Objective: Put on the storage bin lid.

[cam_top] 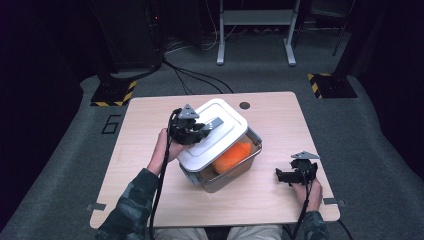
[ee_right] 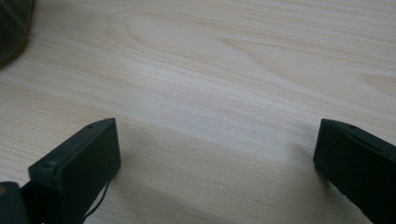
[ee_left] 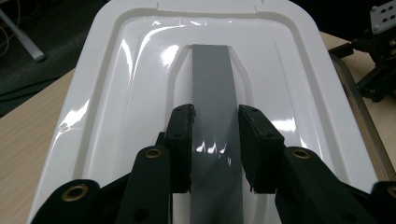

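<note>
1. A pale wooden desk (cam_top: 280,130) stands on grey carpet in a dim room, with black stands and cables beyond its far edge.
2. The left tongs (ee_left: 215,140) sit over the white lid (ee_left: 140,93), their jaws closed in on either side of the grey handle strip (ee_left: 212,79) that runs down the lid's middle. The left gripper view shows the pads pressing the strip's edges; from the high view the left tongs (cam_top: 197,131) merely look planted on top of the lid (cam_top: 220,137).
3. The high view shows the lid tilted and shifted off a clear box (cam_top: 250,160), leaving the box's right part uncovered, with something orange (cam_top: 232,157) inside. The left gripper view gives just a sliver of the box rim (ee_left: 359,112) at its right.
4. The box stands near the desk's middle.
5. The right tongs (cam_top: 282,176) rest low near the desk's right front corner, well apart from the box. In the right gripper view the right tongs (ee_right: 217,154) stand wide open over bare wood, holding nothing.
</note>
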### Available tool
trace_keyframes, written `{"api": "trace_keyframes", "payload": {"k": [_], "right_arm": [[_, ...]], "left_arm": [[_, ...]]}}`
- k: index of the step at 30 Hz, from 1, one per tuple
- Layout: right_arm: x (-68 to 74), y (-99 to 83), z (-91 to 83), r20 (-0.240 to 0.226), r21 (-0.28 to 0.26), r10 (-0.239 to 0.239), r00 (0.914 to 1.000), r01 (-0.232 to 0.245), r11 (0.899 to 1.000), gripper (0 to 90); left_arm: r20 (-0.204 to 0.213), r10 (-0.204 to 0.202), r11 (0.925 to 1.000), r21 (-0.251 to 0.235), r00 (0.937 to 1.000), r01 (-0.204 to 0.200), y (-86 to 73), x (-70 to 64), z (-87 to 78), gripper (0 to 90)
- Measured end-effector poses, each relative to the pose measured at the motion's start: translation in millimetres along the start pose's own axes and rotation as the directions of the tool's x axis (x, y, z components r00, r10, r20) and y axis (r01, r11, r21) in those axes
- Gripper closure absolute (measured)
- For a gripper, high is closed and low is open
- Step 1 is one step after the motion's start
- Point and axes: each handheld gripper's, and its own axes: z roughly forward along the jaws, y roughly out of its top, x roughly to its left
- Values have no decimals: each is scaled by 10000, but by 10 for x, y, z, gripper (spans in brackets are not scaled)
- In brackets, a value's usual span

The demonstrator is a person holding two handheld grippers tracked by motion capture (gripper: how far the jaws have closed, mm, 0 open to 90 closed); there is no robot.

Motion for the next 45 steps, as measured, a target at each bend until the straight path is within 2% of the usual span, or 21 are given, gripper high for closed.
{"api": "trace_keyframes", "payload": {"k": [9,22,36,45], "right_arm": [[3,0,1,29,-29,46,10000,-46,10000,0],[1,-1,-1,30,-9,-1,10000,1,10000,0],[1,-1,-1,31,-9,-6,10000,6,10000,0],[1,-1,-1,31,-10,-1,10000,1,10000,0]], "left_arm": [[422,72,9999,66,9991,-75,29,-132,126,663],[746,83,9990,436,9972,-116,31,-295,290,663],[1019,259,9946,976,9945,-359,-9,-355,395,662],[1102,77,9925,1203,9939,-210,-79,-359,469,662]]}}
